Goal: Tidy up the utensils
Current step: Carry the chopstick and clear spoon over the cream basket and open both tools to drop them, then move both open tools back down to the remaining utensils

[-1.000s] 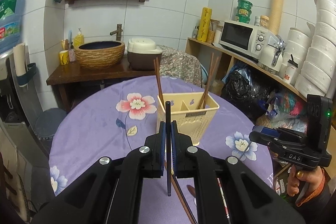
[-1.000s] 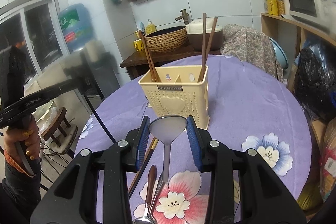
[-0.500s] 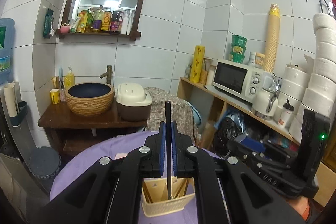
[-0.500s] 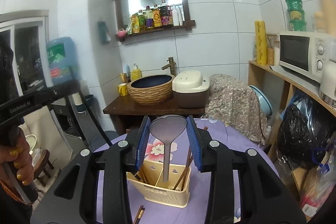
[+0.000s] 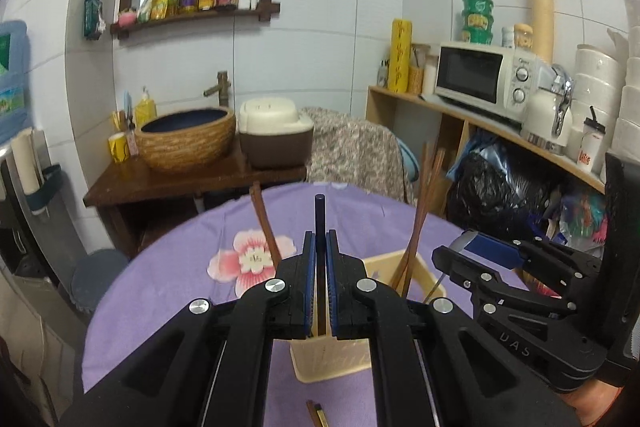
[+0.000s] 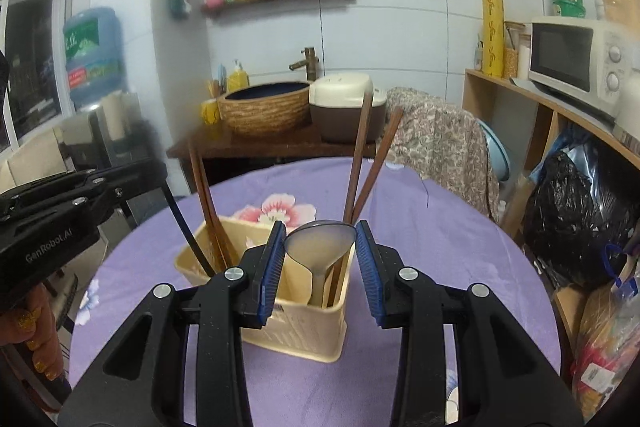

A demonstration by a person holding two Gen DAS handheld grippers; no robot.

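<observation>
My left gripper (image 5: 320, 241) is shut on a thin black chopstick (image 5: 319, 215) held upright; in the right wrist view its lower end slants into the left compartment of a cream utensil caddy (image 6: 296, 327). My right gripper (image 6: 320, 229) is shut on the bowl of a metal spoon (image 6: 318, 251), whose handle hangs down into the caddy's right compartment. Brown chopsticks (image 6: 360, 163) stand in that compartment, and another brown pair (image 6: 204, 195) leans in the left one. The caddy (image 5: 332, 361) sits just below my left fingers, with the right gripper (image 5: 460, 253) beside it.
The caddy stands on a round table with a purple flowered cloth (image 6: 420, 227). A loose brown chopstick (image 5: 316, 413) lies on the cloth near me. Behind are a wooden stand with a basin (image 5: 186, 139), a rice cooker (image 5: 276, 139) and a shelf with a microwave (image 5: 480, 79).
Both grippers have come down from high above the table to the caddy. The black chopstick's tip and the spoon's handle now reach into its compartments. Both grips are unchanged.
</observation>
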